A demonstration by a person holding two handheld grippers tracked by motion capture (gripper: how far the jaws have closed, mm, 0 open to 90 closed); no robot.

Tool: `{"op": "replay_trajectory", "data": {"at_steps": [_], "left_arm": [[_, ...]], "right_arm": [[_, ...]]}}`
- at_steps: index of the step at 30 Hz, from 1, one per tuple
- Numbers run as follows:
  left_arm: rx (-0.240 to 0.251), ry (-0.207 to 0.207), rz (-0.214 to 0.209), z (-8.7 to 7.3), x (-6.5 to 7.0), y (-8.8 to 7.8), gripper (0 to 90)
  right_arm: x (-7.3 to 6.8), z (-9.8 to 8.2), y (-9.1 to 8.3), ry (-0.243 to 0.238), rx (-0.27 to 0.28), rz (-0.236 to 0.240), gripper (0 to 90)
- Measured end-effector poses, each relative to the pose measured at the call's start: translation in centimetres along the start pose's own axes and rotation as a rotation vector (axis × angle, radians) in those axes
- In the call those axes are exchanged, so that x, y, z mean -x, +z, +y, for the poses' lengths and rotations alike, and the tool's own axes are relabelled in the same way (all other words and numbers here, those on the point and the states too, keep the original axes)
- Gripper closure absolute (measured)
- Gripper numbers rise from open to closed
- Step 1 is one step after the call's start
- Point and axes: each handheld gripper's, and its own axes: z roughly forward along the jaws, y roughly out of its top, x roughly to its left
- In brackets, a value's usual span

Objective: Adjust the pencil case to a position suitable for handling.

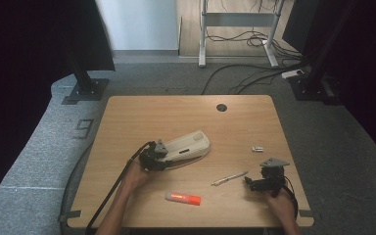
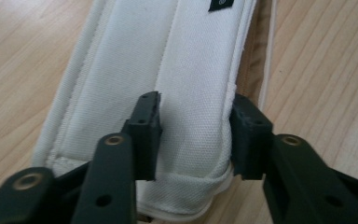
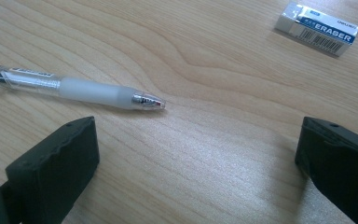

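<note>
A white fabric pencil case (image 1: 188, 145) lies slanted at the middle of the wooden table (image 1: 142, 117). My left gripper (image 1: 168, 155) is at its near left end. In the left gripper view the case (image 2: 191, 70) runs away from me and the left gripper (image 2: 198, 126) is shut on its raised end: one pad on the cloth, the other against its side edge, the fabric bunched between them. My right gripper (image 1: 252, 183) rests low at the right front, and in its own view the right gripper (image 3: 196, 158) is open over bare wood. A clear pen (image 3: 74, 86) lies just beyond its left jaw.
The pen (image 1: 230, 177) lies between the two hands. An eraser (image 1: 258, 148) sits farther back on the right, labelled in the right gripper view (image 3: 317, 28). An orange-and-white tube (image 1: 183, 198) lies near the front edge. A cable hole (image 1: 221, 107) is at the back.
</note>
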Motion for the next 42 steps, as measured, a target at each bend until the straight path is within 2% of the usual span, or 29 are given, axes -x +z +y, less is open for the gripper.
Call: {"op": "replay_trajectory", "data": {"at_steps": [1,2,3,6,7,9,10,19,22,23,25,38,39,42], "left_arm": [[0.017,-0.012,-0.010,0.0,-0.1,-0.2,65.8],[0.029,-0.017,-0.017,0.0,-0.2,-0.3,68.1],[0.050,-0.041,-0.042,0.0,-0.4,-0.6,69.5],[0.060,-0.061,-0.058,0.1,-0.5,-0.8,71.0],[0.069,-0.089,-0.073,0.1,-0.7,-1.0,71.4],[0.073,-0.097,-0.075,0.1,-0.7,-1.1,71.9],[0.082,-0.120,-0.077,0.1,-0.7,-1.4,72.2],[0.111,-0.152,-0.095,-0.4,-0.4,-2.0,72.7],[0.142,-0.183,-0.117,-0.8,-0.6,-2.5,73.1],[0.157,-0.206,-0.138,-0.9,-0.7,-2.9,73.9],[0.167,-0.217,-0.150,-1.1,-0.8,-3.3,74.4],[0.211,-0.266,-0.162,-1.6,-0.9,-4.6,76.1],[0.219,-0.281,-0.171,-1.7,-1.0,-4.8,76.2],[0.226,-0.292,-0.178,-1.9,-1.2,-4.9,76.4]], "right_arm": [[0.0,0.0,0.0,0.001,0.001,0.000,0.0],[0.0,0.0,0.0,0.000,0.000,0.000,0.0],[0.0,0.0,0.0,0.002,0.002,0.000,0.0],[0.0,0.0,0.0,0.002,0.002,0.000,0.0],[0.0,0.0,0.0,0.001,0.001,0.000,0.0],[0.0,0.0,0.0,0.000,0.000,0.000,0.0],[0.0,0.0,0.0,0.000,0.000,0.000,0.0],[0.0,0.0,0.0,0.000,0.000,0.000,0.0],[0.0,0.0,0.0,0.000,0.000,0.000,0.0],[0.0,0.0,0.0,0.000,0.000,0.000,0.0],[0.0,0.0,0.0,0.000,0.000,0.000,0.0],[0.2,-0.2,-0.2,-0.017,-0.002,0.022,0.0],[0.2,-0.2,-0.3,-0.022,-0.002,0.027,0.0],[0.3,-0.3,-0.3,-0.026,-0.002,0.031,0.0]]}}
